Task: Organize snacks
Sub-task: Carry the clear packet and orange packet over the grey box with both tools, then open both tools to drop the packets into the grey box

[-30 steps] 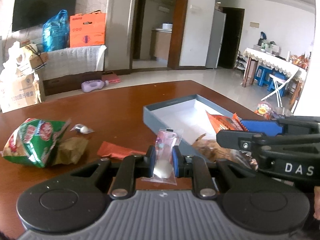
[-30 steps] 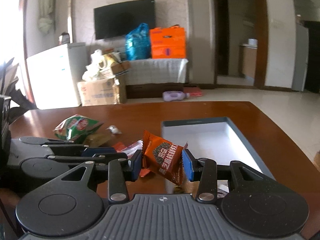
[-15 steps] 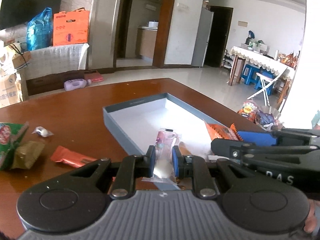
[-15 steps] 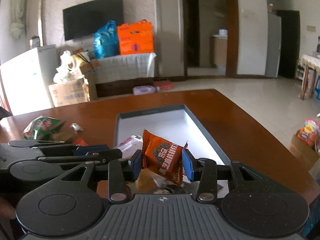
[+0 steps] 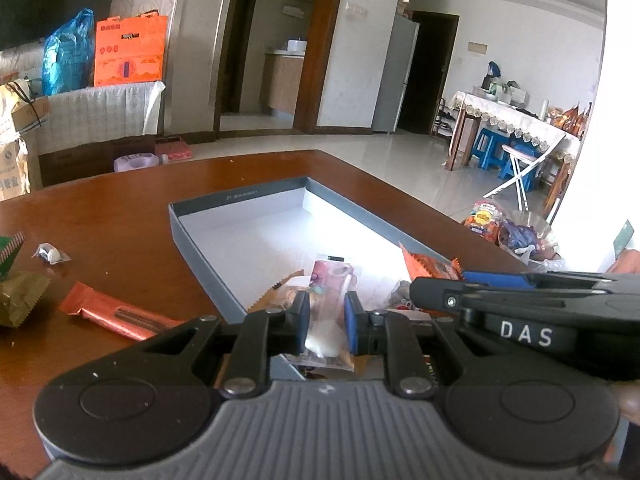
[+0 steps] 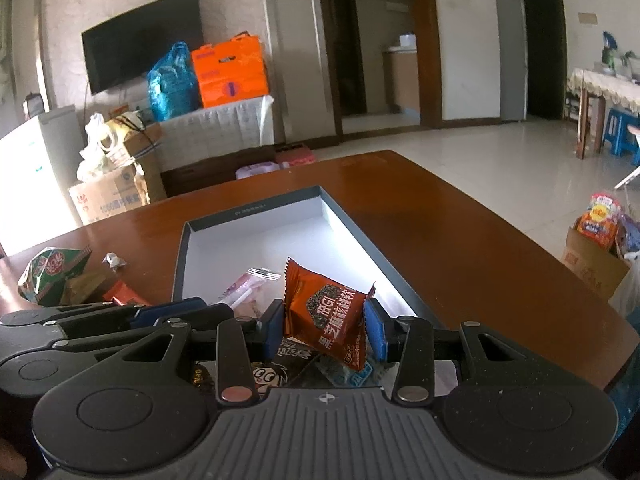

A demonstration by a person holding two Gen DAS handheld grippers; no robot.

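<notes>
A shallow grey box [image 5: 236,202] with a white floor lies open on the brown table; it also shows in the right wrist view [image 6: 248,212]. My left gripper [image 5: 326,316] is shut on a clear pink snack packet [image 5: 332,280] over the box's near end. My right gripper [image 6: 324,322] is shut on an orange sesame snack packet [image 6: 324,312], also over the near end, beside the left gripper. Several snack packets [image 6: 276,372] lie in the box under both grippers.
Left of the box on the table lie an orange bar wrapper [image 5: 116,314], a small wrapped candy [image 5: 50,254], a gold packet [image 5: 18,298] and a green bag [image 6: 52,270]. The table's right edge [image 6: 560,292] drops to the floor, where a snack carton [image 6: 600,240] stands.
Both grippers have moved right, from beside the box to over its near end, each still holding its packet. The loose snacks have slid to the left of view.
</notes>
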